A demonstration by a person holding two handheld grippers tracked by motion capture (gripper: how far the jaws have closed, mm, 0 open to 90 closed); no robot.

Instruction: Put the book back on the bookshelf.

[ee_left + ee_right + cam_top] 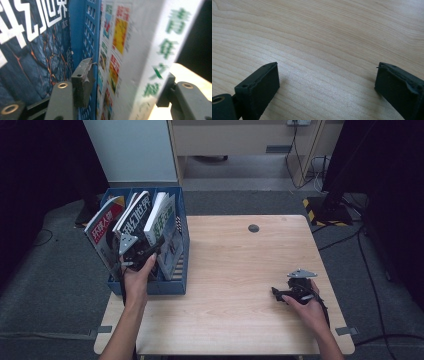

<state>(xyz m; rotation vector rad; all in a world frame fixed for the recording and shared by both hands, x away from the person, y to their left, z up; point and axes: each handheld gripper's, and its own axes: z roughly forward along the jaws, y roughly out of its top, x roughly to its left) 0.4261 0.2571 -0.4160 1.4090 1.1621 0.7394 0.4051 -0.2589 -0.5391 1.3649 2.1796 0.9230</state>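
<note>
1. The white magazine (165, 222) stands upright in the right compartment of the blue file rack (181, 270), at the left edge of the tabletop (240, 270)
2. The left gripper (122, 92) has its jaws on both sides of the magazine's spine; they stand apart and I judge they do not press it
3. The right gripper (327, 85) rests open over bare wood, holding nothing
4. The magazine looks thin, light and rather floppy, with a glossy, probably slippery cover
5. It is best to take hold near the spine, where it is stiffest, not on the loose pages
</note>
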